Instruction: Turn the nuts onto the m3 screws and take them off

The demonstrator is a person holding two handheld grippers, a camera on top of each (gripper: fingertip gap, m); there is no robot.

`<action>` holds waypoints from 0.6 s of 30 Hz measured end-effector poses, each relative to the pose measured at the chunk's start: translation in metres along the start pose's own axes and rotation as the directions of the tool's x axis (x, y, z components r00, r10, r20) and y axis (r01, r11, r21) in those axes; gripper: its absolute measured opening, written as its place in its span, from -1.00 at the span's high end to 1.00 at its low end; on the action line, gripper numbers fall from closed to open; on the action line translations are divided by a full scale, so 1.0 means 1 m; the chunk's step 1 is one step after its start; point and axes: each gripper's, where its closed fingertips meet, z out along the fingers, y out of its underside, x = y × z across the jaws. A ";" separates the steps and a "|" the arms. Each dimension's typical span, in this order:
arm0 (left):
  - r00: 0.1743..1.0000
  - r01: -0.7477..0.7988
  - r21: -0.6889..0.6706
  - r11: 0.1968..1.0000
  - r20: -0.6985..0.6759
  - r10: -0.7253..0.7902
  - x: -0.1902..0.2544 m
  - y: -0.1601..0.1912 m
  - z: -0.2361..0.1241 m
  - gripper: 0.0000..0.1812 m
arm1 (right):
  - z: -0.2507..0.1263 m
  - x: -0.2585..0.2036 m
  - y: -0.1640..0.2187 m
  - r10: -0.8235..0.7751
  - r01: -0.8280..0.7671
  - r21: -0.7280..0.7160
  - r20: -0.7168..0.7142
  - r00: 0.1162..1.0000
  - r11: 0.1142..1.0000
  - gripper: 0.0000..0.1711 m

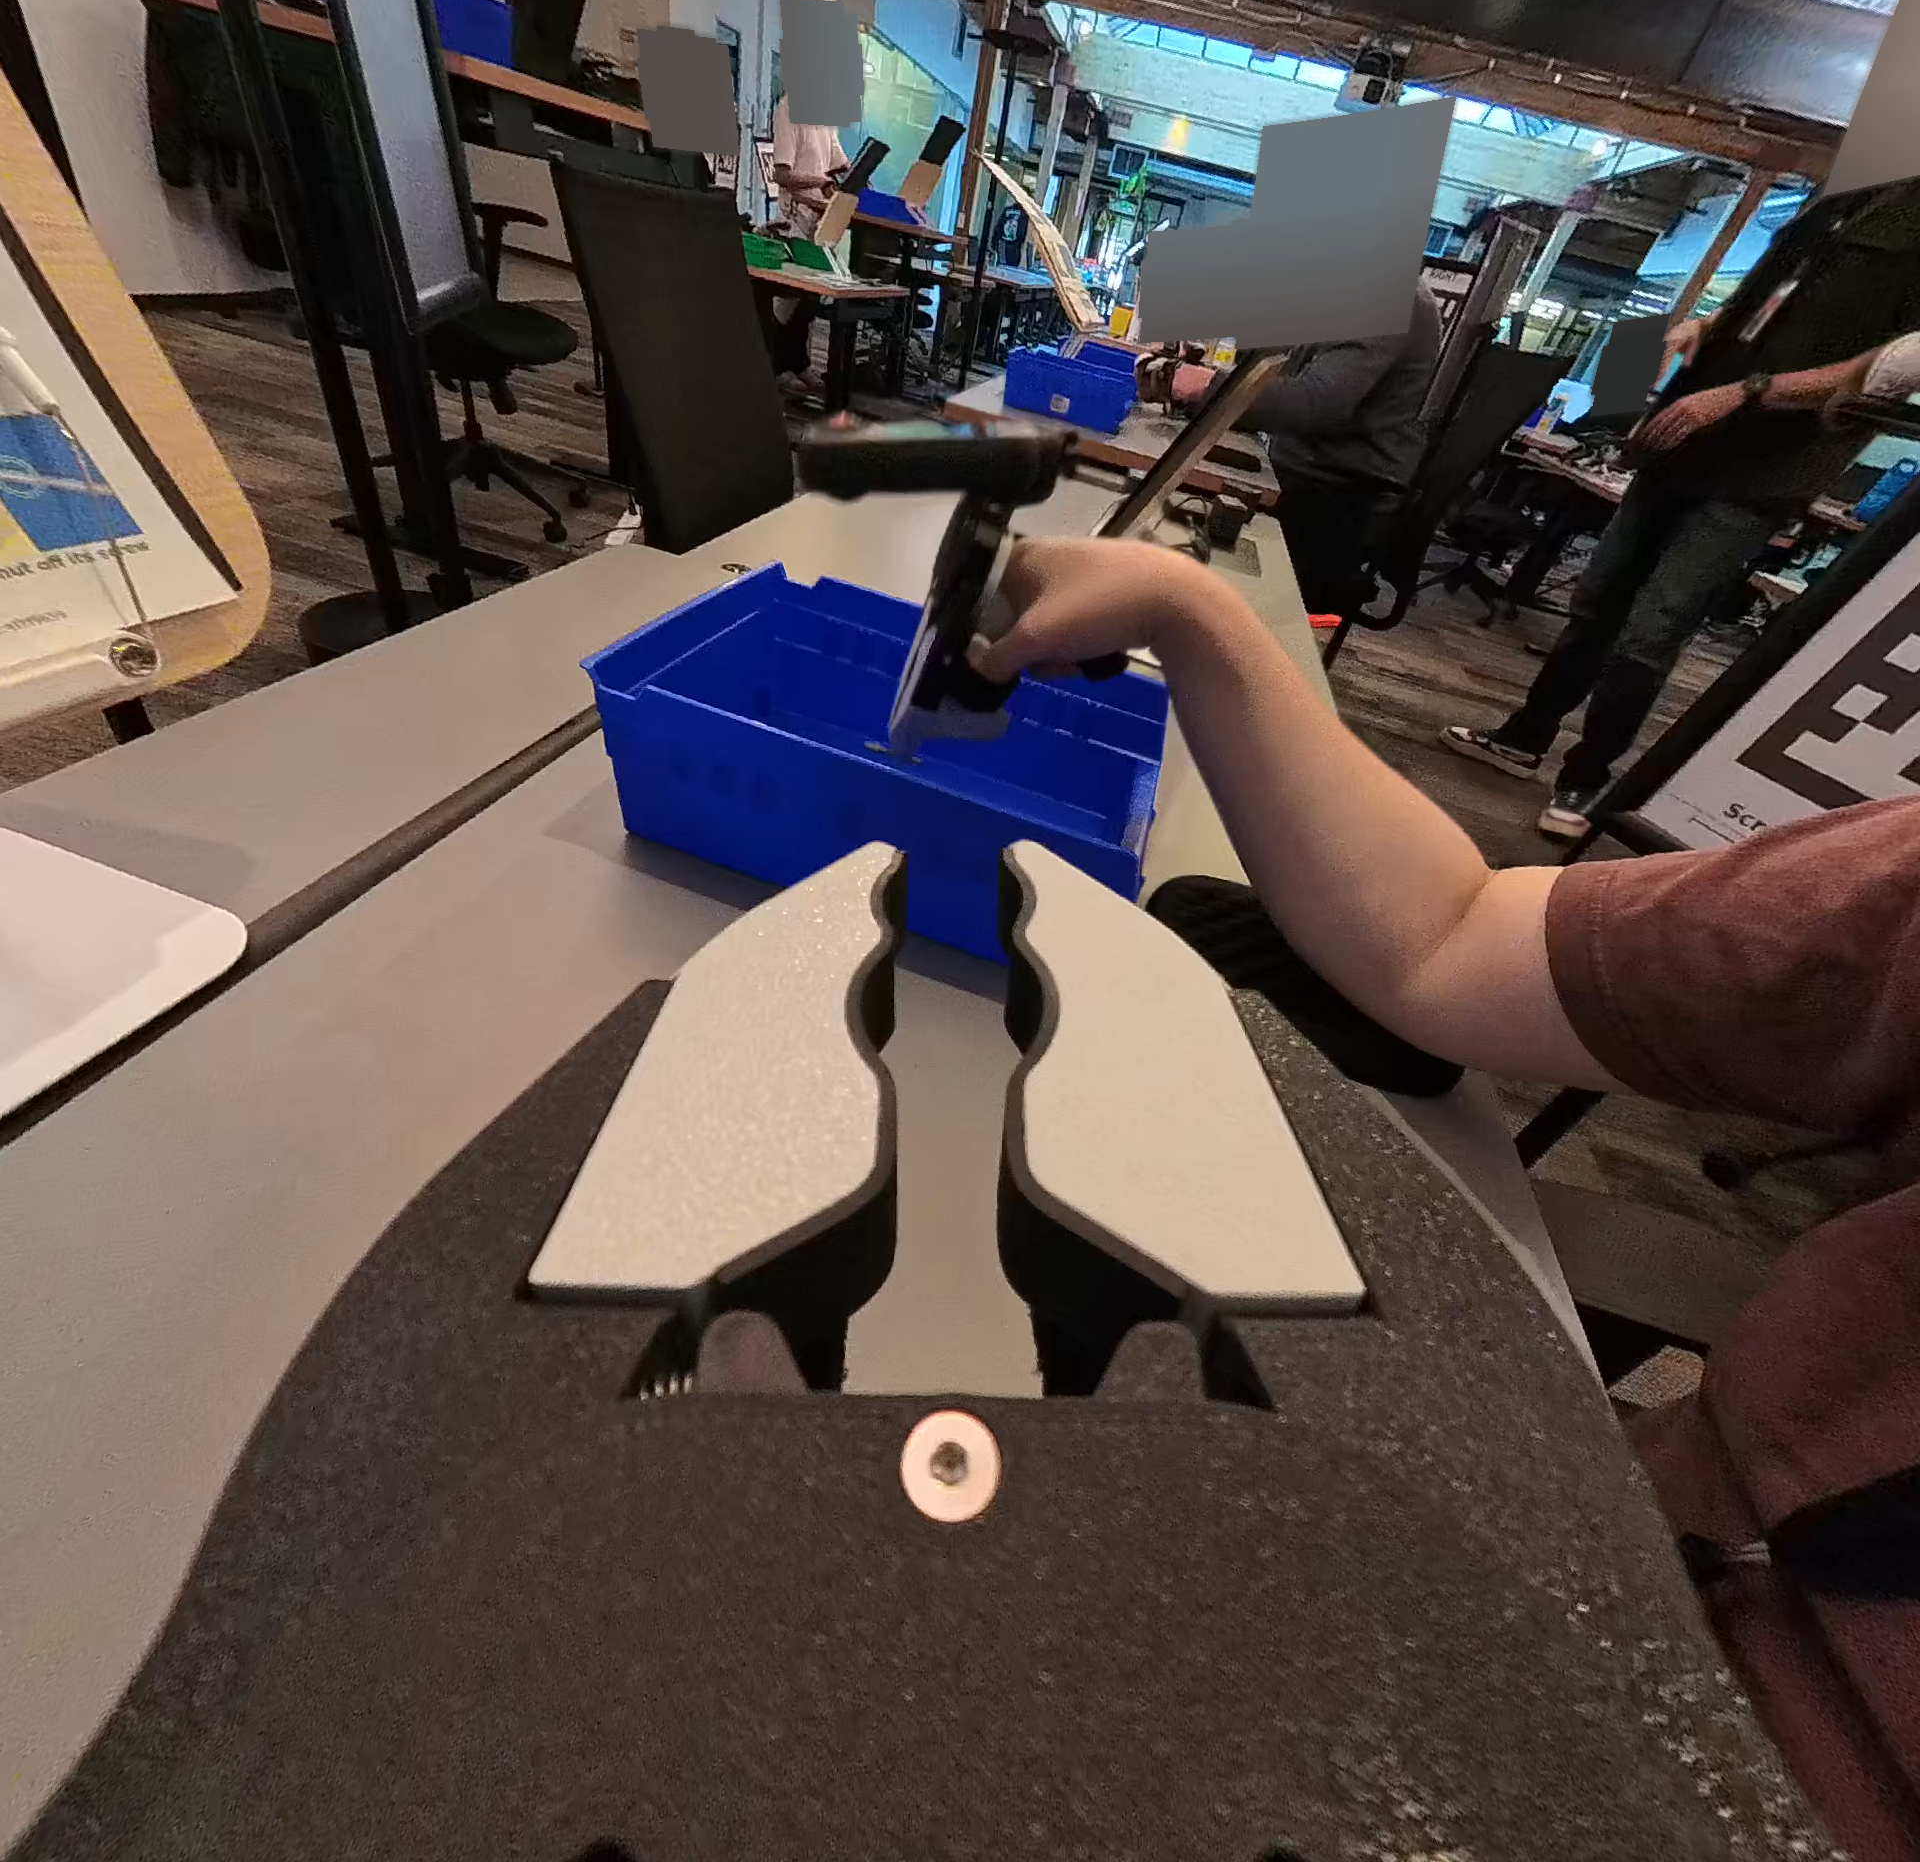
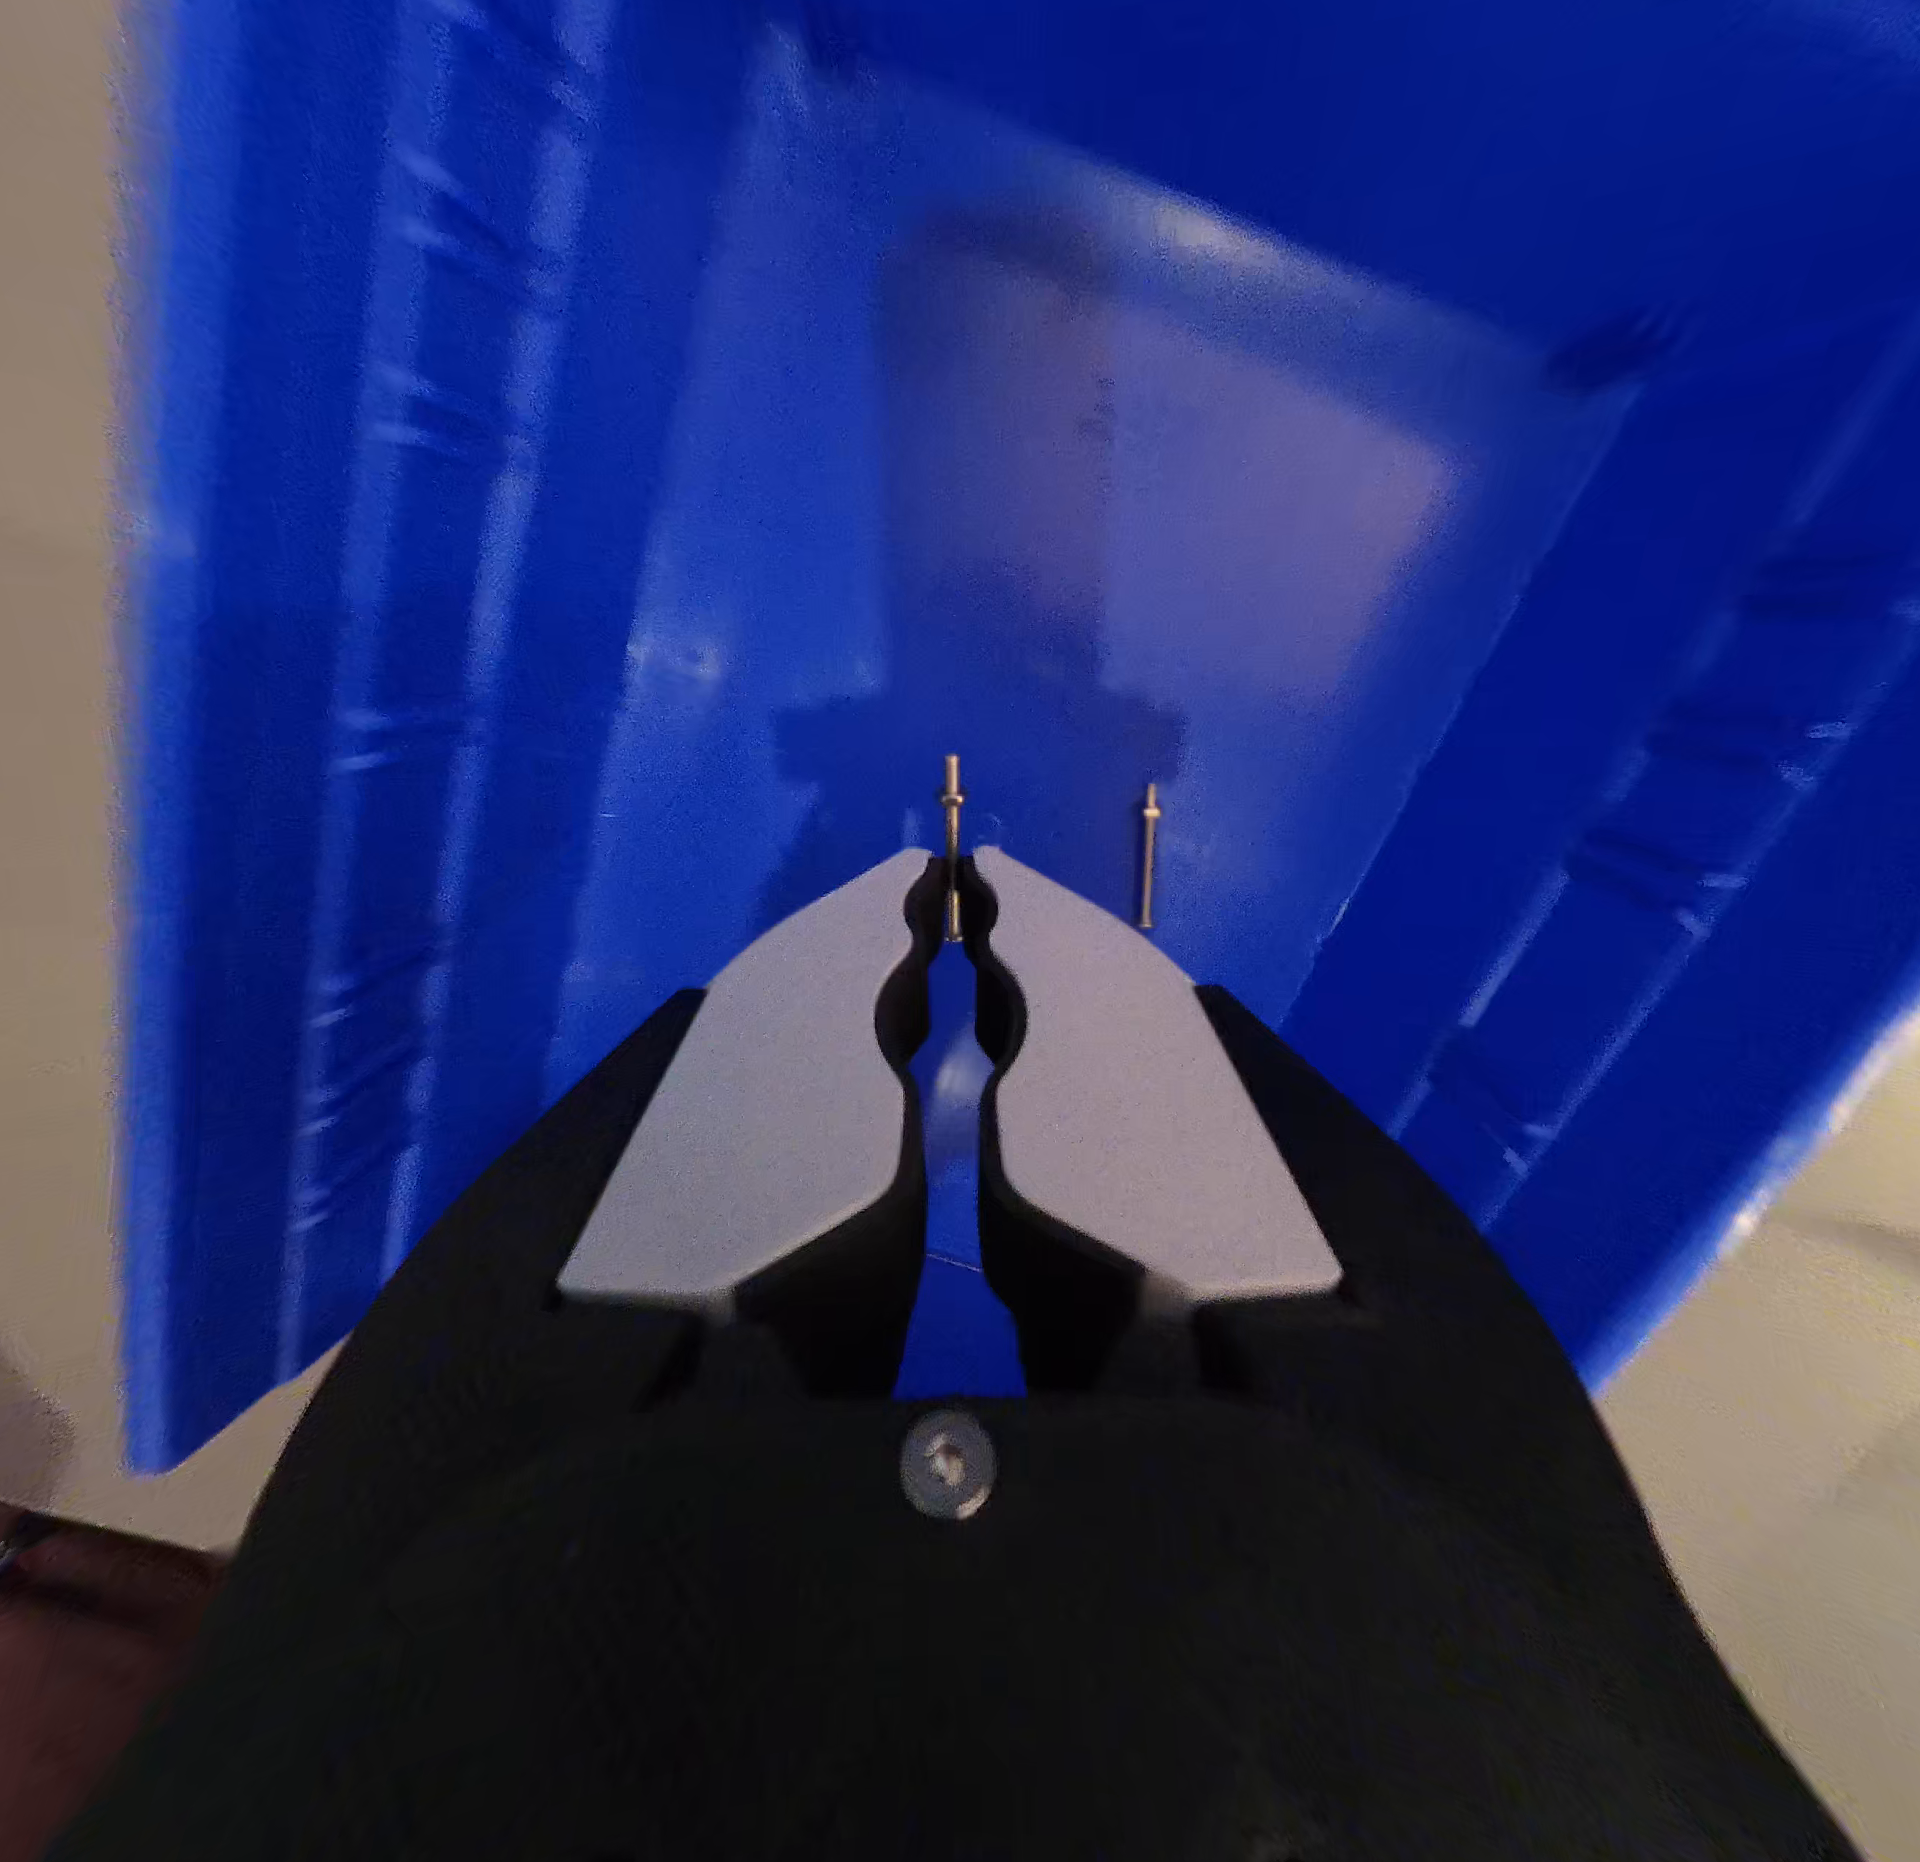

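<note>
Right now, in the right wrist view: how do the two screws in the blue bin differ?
The left screw sits between the tips of the right gripper, partly hidden by its fingers; the right screw lies free on the bin floor, fully visible. The left screw carries a nut partway along its shaft; whether the right screw has one is too small to tell. Both are thin, metallic and point the same way.

Your left gripper (image 1: pixel 951 862) is held level and low, its two grey fingers (image 1: pixel 748 1074) parted with a clear gap between the tips — nothing sits between them. Your right gripper (image 2: pixel 951 856) points steeply downward, fingertips drawn almost together. Your right hand (image 1: pixel 1070 607) grips its handle, with the forearm (image 1: pixel 1340 836) extended forward — bare to the sleeve.
</note>
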 end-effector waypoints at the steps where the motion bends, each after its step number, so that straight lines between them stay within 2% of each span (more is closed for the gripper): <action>1: 1.000 0.002 0.001 1.000 0.003 -0.002 -0.001 -0.001 -0.001 0.83 | 0.009 0.005 0.005 0.004 -0.004 -0.043 -0.010 1.000 0.999 0.96; 8: 1.000 0.007 -0.015 1.000 0.003 -0.007 -0.003 -0.003 -0.005 0.84 | 0.032 0.022 0.025 0.055 -0.055 -0.155 -0.006 0.998 0.986 0.96; 14: 1.000 0.017 0.004 1.000 0.015 -0.017 -0.006 -0.009 -0.012 0.83 | 0.041 0.023 0.026 0.020 -0.022 -0.184 -0.012 1.000 0.983 0.96; 18: 0.998 0.034 0.031 0.999 0.047 -0.036 -0.013 -0.023 -0.028 0.79 | 0.030 0.028 0.024 -0.021 0.011 -0.158 -0.064 0.998 0.987 0.70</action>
